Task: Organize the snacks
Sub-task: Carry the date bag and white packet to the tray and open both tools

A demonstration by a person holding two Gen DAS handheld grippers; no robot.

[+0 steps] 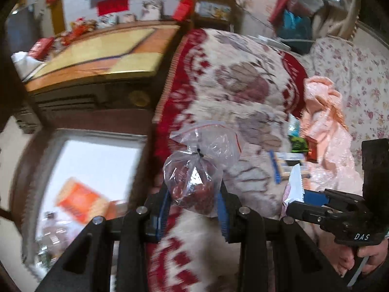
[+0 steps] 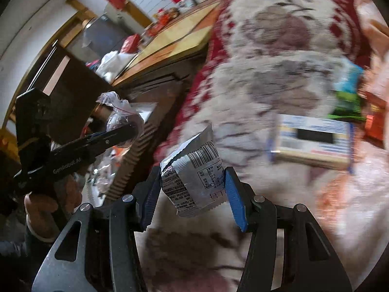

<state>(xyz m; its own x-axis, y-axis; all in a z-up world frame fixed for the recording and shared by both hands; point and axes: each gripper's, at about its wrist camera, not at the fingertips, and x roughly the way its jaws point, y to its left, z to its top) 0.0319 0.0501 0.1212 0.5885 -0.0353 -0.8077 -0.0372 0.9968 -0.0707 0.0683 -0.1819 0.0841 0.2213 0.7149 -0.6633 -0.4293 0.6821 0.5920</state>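
Clear plastic, knotted at the neck, is all that keeps the bag of red snacks together, and the left gripper pinches it low, on the bulging part, held up over the red-and-white patterned blanket. The right gripper clamps a silver snack packet by its two sides, barcode upward, also held in the air above the blanket. Both views are smeared, so both loads look to be in transit, probably toward the white-lined box down beside the sofa edge, where an orange packet already lies.

My worry is the plastic bag: the film is slippery and the contents can shift, so a quick swing could let it slide out between the blue pads. The silver packet is puffy and squeezed edge-on; it may buckle and twist free. The two grippers also travel close together, so they could knock each other. A blue-and-white box and a green packet wait on the blanket.
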